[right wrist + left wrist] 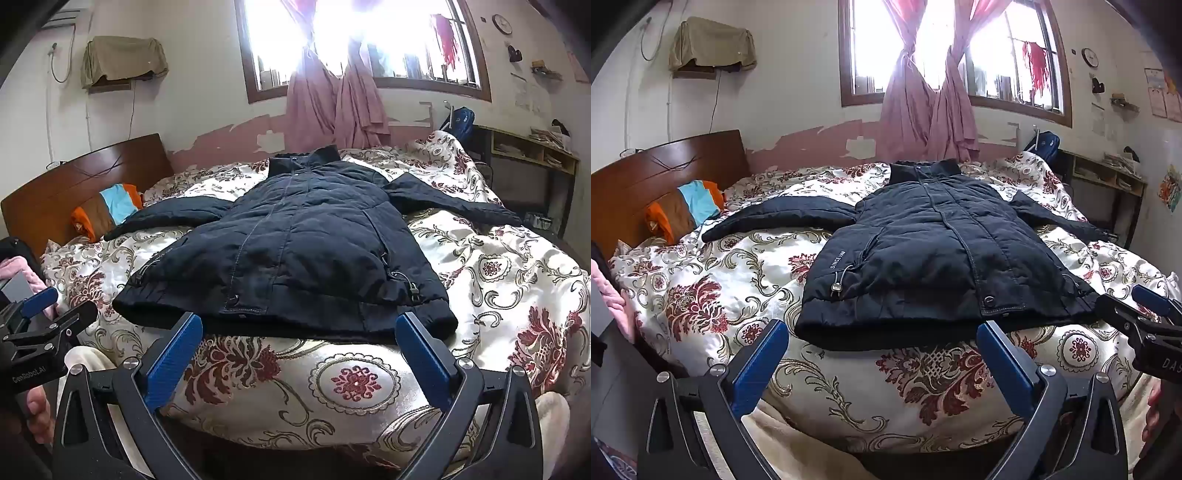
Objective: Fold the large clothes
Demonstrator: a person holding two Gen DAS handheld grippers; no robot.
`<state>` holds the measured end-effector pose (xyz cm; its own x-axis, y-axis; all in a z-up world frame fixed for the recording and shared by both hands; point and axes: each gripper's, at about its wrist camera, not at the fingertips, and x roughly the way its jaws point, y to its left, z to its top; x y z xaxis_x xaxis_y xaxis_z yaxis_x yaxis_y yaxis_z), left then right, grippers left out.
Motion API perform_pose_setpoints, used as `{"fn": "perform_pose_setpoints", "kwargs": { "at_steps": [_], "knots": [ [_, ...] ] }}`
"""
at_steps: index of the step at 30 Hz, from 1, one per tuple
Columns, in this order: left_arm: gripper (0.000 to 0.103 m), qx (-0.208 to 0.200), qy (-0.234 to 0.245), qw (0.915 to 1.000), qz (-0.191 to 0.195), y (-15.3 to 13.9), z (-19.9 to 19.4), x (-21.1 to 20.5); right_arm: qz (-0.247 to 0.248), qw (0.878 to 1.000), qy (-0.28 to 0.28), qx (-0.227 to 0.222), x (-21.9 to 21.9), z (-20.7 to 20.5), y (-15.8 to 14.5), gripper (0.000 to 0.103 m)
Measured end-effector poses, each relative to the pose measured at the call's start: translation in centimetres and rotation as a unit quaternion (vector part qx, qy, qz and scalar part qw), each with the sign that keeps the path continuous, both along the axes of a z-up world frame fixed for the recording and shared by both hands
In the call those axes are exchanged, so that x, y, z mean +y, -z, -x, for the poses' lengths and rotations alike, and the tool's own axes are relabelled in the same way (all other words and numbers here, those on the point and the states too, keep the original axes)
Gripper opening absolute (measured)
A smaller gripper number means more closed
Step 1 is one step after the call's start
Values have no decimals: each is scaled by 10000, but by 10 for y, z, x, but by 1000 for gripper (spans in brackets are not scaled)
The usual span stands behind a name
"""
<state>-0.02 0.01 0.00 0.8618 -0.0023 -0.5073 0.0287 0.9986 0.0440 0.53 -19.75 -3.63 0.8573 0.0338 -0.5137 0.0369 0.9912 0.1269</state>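
One dark jacket [934, 254] lies flat on the quilt [738, 280], both sleeves spread. Two grippers, left gripper [882, 332] and right gripper [299, 325], gape wide, empty.

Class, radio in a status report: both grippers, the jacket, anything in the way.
Left gripper and right gripper open, empty, short of the hem. Black jacket flat on bed, sleeves spread. Nothing on it.

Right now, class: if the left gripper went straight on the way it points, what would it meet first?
Most likely the near hem of the dark padded jacket, lying flat on the floral quilt. The left gripper has open, empty jaws; depth is unclear, so quilt could come first.
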Motion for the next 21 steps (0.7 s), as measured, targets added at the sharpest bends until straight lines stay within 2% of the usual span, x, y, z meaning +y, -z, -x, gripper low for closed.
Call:
{"fn": "perform_pose_setpoints", "kwargs": {
  "at_steps": [21],
  "knots": [
    [103,-62,68,10000,19,-5,0,-3,-8,10000,-43,16,1,2,0,102]
  ]
}}
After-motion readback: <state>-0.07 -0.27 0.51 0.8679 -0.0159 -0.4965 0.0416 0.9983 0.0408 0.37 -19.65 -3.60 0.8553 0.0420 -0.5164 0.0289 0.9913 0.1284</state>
